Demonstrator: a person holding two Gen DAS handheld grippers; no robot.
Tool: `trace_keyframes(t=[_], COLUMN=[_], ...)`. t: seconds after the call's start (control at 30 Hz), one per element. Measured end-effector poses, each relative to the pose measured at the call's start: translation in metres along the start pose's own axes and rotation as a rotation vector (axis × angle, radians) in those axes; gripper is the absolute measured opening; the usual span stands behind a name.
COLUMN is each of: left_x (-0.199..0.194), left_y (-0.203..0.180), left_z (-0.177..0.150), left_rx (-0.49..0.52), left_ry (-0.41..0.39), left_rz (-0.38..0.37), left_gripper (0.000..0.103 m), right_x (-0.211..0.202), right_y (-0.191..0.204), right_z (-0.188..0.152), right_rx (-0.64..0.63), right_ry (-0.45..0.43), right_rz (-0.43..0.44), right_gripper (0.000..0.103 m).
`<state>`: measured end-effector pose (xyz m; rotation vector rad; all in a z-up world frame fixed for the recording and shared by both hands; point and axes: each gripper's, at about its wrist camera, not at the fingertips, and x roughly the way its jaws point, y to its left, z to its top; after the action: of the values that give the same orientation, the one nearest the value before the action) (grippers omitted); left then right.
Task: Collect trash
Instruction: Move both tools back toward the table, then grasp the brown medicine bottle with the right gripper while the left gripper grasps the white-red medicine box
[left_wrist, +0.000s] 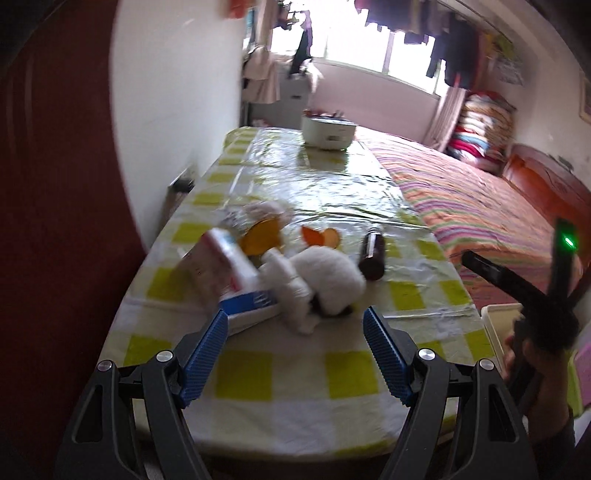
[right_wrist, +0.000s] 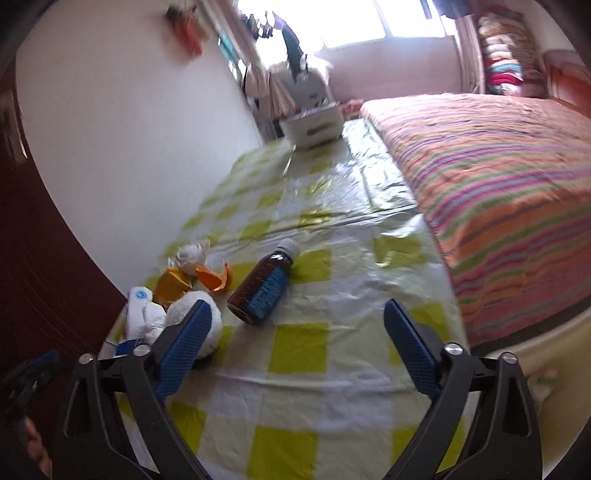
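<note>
Trash lies in a heap on the checked table (left_wrist: 288, 373): a white and blue carton (left_wrist: 229, 269), crumpled white tissue (left_wrist: 325, 280), orange peel (left_wrist: 319, 236), a yellow wrapper (left_wrist: 260, 236) and a brown bottle (left_wrist: 373, 256) on its side. My left gripper (left_wrist: 295, 325) is open just short of the tissue, nothing between its fingers. In the right wrist view the brown bottle (right_wrist: 260, 291) with a blue label lies ahead and left of my open right gripper (right_wrist: 297, 325); the tissue (right_wrist: 195, 314) sits behind its left finger, the peel (right_wrist: 216, 278) beyond.
A white box (left_wrist: 328, 133) stands at the table's far end. A striped bed (right_wrist: 498, 177) runs along the right side. A white wall (right_wrist: 129, 129) borders the table on the left. The hand with the right gripper (left_wrist: 535, 321) shows at the right.
</note>
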<state>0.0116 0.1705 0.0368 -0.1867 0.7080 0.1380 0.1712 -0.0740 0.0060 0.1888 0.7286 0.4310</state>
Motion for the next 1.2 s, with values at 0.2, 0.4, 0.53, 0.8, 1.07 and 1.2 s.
trace_keyframes(t=[0.2, 0.4, 0.53, 0.8, 1.07, 1.2], left_x=[-0.014, -0.017, -0.02, -0.021, -0.007, 0.005], left_y=[0.028, 0.053, 0.066, 0.078, 0.078, 0.079], left_z=[-0.016, -0.029, -0.035, -0.044, -0.035, -0.024], left_rx=[-0.026, -0.069, -0.102, -0.119, -0.126, -0.176], left_ry=[-0.005, 0.018, 0.025, 0.043, 0.093, 0.135], left_rz=[0.044, 0.051, 0.05, 0.048, 0.025, 0.003], left_gripper=[0.073, 0.073, 0.073, 0.073, 0.073, 0.073], right_x=[0.055, 0.114, 0.138, 0.172, 0.146, 0.106], right_y=[0.031, 0.053, 0.056, 0.043, 0.028, 0.009], right_z=[0.02, 0.027, 0.03, 0.023, 0.01, -0.005], right_rx=[-0.056, -0.086, -0.106, -0.083, -0.076, -0.031], right_ry=[0.136, 0.263, 0.306, 0.41, 0.318, 0.249], right_rz=[-0.064, -0.15, -0.235, -0.27, -0.173, -0.069], right_gripper=[0.07, 0.069, 0.069, 0.052, 0.044, 0.042])
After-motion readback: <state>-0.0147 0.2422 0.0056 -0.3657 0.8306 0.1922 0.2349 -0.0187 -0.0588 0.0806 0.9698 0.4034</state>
